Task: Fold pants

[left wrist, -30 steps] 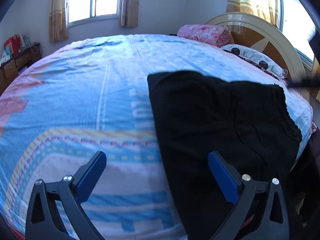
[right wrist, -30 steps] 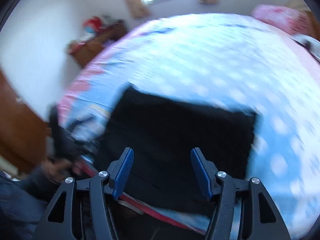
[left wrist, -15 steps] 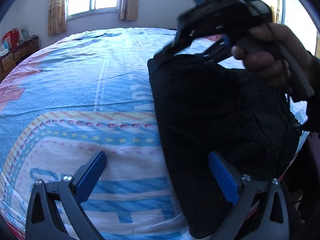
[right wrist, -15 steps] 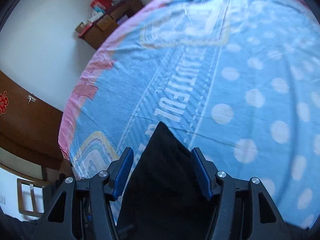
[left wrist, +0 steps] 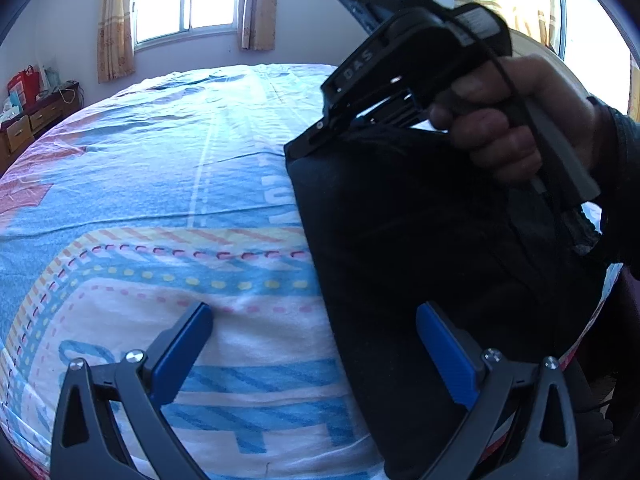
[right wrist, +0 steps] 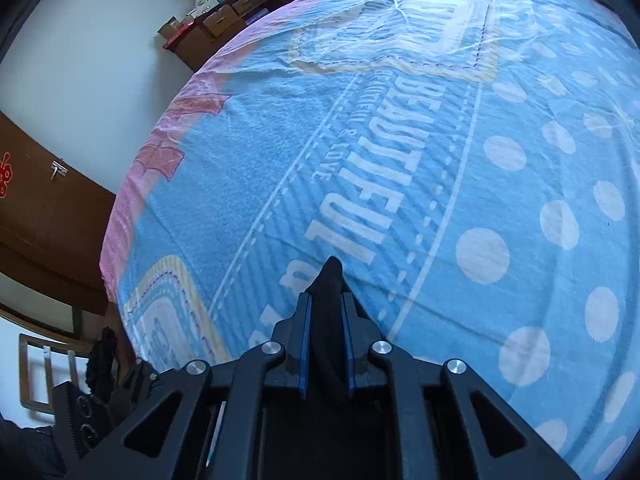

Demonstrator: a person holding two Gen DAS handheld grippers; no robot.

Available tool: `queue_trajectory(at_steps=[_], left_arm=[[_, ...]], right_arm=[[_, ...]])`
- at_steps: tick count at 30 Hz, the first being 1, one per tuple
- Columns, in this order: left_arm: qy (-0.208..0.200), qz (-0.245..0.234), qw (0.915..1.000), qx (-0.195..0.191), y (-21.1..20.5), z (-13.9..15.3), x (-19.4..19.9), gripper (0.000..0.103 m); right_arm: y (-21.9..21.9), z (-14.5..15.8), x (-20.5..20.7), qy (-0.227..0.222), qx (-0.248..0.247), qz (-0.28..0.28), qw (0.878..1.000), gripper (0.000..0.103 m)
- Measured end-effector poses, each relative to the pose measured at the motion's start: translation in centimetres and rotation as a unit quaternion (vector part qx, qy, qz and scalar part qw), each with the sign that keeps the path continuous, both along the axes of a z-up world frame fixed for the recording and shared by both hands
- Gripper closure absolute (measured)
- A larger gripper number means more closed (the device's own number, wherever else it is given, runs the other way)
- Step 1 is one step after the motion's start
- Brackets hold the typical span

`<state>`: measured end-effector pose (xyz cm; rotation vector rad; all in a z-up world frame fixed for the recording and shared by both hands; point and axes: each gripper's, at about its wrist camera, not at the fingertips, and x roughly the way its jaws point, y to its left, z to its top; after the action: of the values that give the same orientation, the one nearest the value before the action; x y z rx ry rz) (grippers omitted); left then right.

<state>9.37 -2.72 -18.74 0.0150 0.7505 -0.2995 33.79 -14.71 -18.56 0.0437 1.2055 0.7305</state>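
Note:
Black pants (left wrist: 420, 248) lie folded flat on the right side of the bed, reaching its near edge. My left gripper (left wrist: 314, 334) is open just above the near end of the bed, its right finger over the pants' left edge, its left finger over the sheet. My right gripper (right wrist: 325, 300) is shut on the far left corner of the pants (right wrist: 329, 280), a black fold pinched between the blue pads. In the left wrist view the right gripper's black body (left wrist: 404, 60) and the hand holding it sit over that far corner.
The bed carries a blue, pink and white printed sheet (left wrist: 168, 184). A wooden dresser with bags (right wrist: 224, 12) stands by the far wall, a brown door (right wrist: 44, 208) at the left. A curtained window (left wrist: 184, 0) and the headboard (left wrist: 560, 64) lie beyond.
My right gripper came down onto the far corner of the pants and closed on it. My left gripper moved lower and closer to the near edge, still open.

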Motion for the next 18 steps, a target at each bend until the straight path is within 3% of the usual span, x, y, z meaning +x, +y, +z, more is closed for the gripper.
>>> queue_trajectory(at_steps=[7, 9, 11, 14, 18], left_arm=[[0.010, 0.006, 0.9998, -0.014, 0.1, 0.3, -0.4, 0.000], [0.008, 0.010, 0.9997, -0.021, 0.2, 0.7, -0.6, 0.000], [0.003, 0.010, 0.9998, -0.020, 0.0, 1.0, -0.8, 0.000], [-0.001, 0.000, 0.9999, -0.016, -0.7, 1.1, -0.9, 0.000], [0.001, -0.017, 0.9998, -0.008, -1.9, 0.6, -0.7, 0.000]], right_arm=[[-0.3, 0.3, 0.1, -0.013, 0.019, 0.008, 1.000, 0.088], [-2.0, 1.6, -0.3, -0.026, 0.033, -0.002, 0.999, 0.065], [-4.5, 3.4, -1.1, -0.049, 0.045, -0.020, 0.998, 0.058], [-7.5, 5.0, -2.3, -0.067, 0.048, -0.030, 0.996, 0.058], [-8.6, 4.2, -3.5, -0.039, 0.019, -0.003, 0.999, 0.058]])
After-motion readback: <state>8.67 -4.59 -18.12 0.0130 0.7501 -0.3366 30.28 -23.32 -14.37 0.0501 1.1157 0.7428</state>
